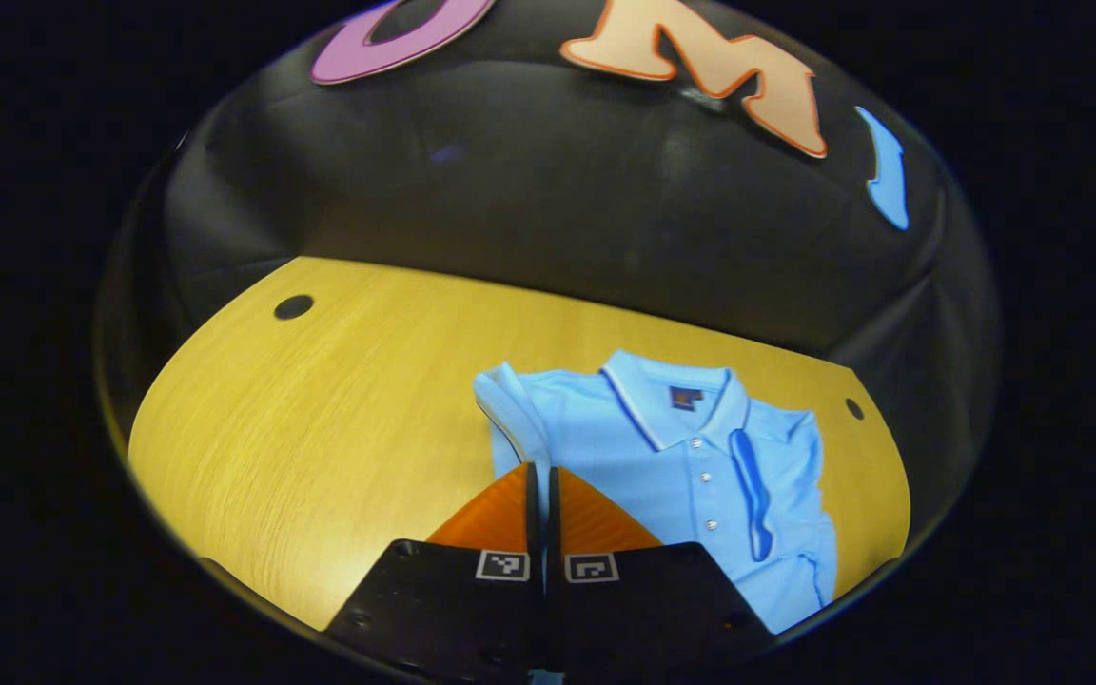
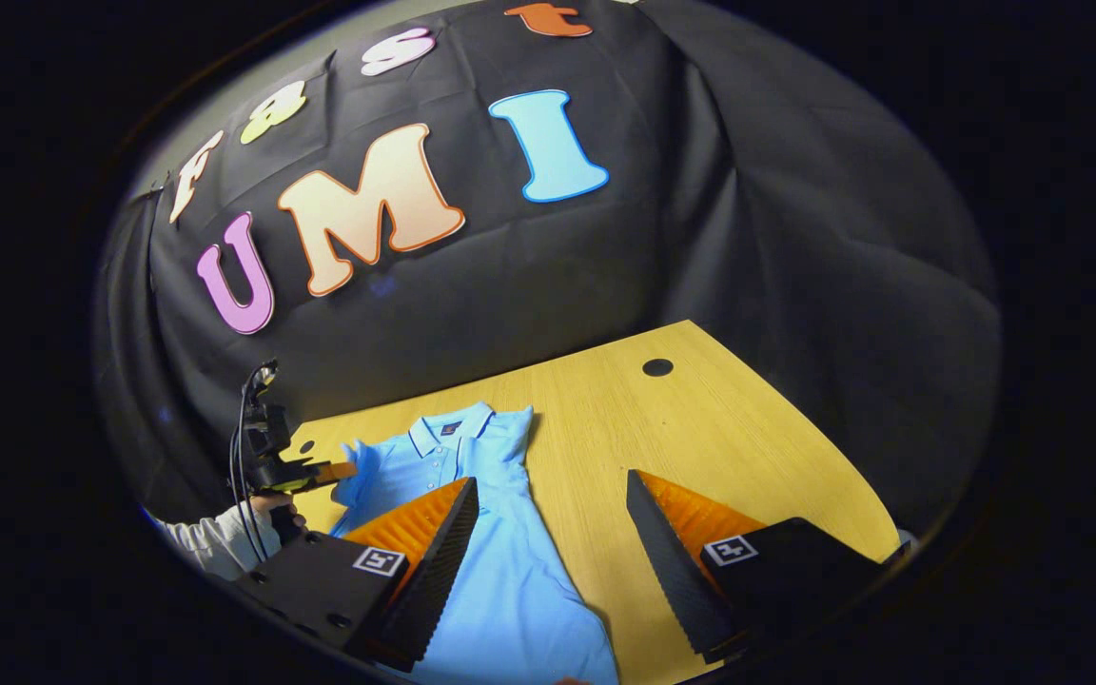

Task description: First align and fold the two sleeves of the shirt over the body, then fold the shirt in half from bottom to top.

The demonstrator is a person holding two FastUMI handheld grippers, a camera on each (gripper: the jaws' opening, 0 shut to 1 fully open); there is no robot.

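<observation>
While the shirt [image 1: 672, 466] lies flat on the tabletop [image 1: 339, 419] with its collar [image 1: 667, 400] toward the booth wall, a broad stretch of bare wood runs from its folded sleeve edge out to the tabletop's rim, where a small dark hole [image 1: 293, 306] sits near the far corner. In the left gripper view a second hole [image 1: 854, 409] lies just past the shirt's other shoulder, close to that rim, so little wood is left on that side. One sleeve [image 1: 510, 409] lies turned in along the body's side, and another strip of sleeve [image 1: 753, 495] rests over the chest beside the button line.

The left gripper [image 1: 542, 471] has its fingers pressed together with only a thin slit between them, their tips over the shirt's side edge by the folded sleeve; whether cloth is pinched there cannot be told. In the right gripper view that same gripper [image 2: 343, 470], held in a hand [image 2: 277, 514], reaches to the shirt's shoulder.

The right gripper [image 2: 548, 495] stands with its fingers spread wide and nothing between them, above the shirt's lower half and the open wood beside it.
</observation>
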